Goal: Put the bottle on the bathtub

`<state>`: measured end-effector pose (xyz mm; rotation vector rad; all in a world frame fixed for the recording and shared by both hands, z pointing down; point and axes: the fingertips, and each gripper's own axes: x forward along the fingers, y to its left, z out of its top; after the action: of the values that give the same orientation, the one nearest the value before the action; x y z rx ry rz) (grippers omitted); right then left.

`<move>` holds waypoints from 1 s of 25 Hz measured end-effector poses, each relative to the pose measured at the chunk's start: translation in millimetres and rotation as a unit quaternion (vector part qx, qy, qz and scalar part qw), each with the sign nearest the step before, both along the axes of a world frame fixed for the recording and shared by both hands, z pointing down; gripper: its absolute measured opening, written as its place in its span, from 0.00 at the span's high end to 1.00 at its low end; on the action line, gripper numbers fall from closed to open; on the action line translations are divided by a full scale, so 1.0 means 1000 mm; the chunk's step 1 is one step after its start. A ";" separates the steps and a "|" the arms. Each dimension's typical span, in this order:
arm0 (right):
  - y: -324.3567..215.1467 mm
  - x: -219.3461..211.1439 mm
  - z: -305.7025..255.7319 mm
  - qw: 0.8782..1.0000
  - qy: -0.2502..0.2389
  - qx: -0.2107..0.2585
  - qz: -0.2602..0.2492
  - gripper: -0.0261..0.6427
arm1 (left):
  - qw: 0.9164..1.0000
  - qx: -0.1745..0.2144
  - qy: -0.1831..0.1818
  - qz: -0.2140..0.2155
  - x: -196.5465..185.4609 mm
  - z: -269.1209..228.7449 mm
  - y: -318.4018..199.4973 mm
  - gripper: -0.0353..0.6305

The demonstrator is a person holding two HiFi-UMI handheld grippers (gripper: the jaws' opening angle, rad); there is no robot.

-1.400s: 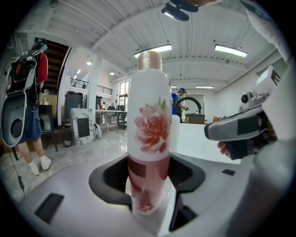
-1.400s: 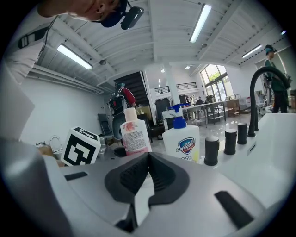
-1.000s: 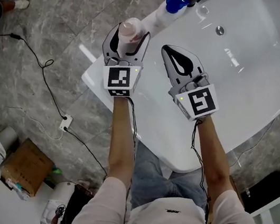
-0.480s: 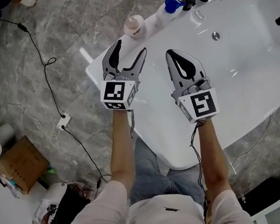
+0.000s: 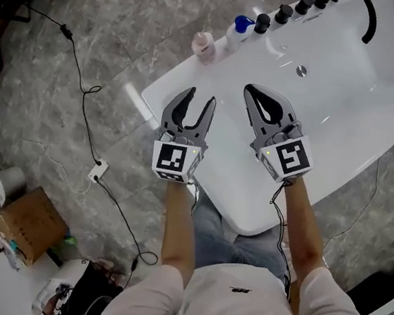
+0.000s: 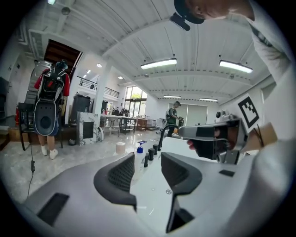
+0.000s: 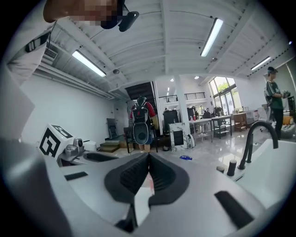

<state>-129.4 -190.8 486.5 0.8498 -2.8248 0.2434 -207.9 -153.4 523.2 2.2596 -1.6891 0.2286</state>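
The pink bottle [image 5: 205,45] stands upright on the rim of the white bathtub [image 5: 338,125], next to a blue-capped pump bottle [image 5: 239,27]. My left gripper [image 5: 198,99] is open and empty over the near rim, well short of the pink bottle. In the left gripper view the pink bottle [image 6: 120,147] shows far off beyond the open left gripper [image 6: 147,159], left of the pump bottle [image 6: 139,150]. My right gripper [image 5: 256,93] is shut with nothing in it, over the tub's inside. The right gripper view shows the right gripper [image 7: 148,158] with jaws pressed together.
Black knobs [image 5: 283,13] and a curved black faucet [image 5: 367,13] line the tub's far rim. On the marble floor at left lie cables, a power strip [image 5: 96,170] and a cardboard box [image 5: 28,225]. A person with a backpack [image 6: 50,102] stands far off.
My left gripper let go of the pink bottle on the tub rim, opened, and drew back toward me. The right gripper stayed shut beside it.
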 end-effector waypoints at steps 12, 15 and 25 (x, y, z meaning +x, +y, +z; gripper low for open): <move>0.097 0.050 -0.152 0.999 -0.020 0.024 -0.026 0.97 | 0.998 0.040 -0.027 0.038 0.051 -0.167 0.083 0.89; 0.112 0.063 -0.178 0.999 -0.028 0.025 -0.022 0.97 | 0.997 0.053 -0.027 0.045 0.065 -0.198 0.097 0.92; 0.161 0.100 -0.227 0.999 -0.026 0.038 -0.019 0.97 | 0.995 0.081 -0.027 0.055 0.106 -0.259 0.145 0.93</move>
<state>-29.4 -29.9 259.1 0.8165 -2.9128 0.1551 -101.9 -8.2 264.2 2.4891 -1.6659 0.1841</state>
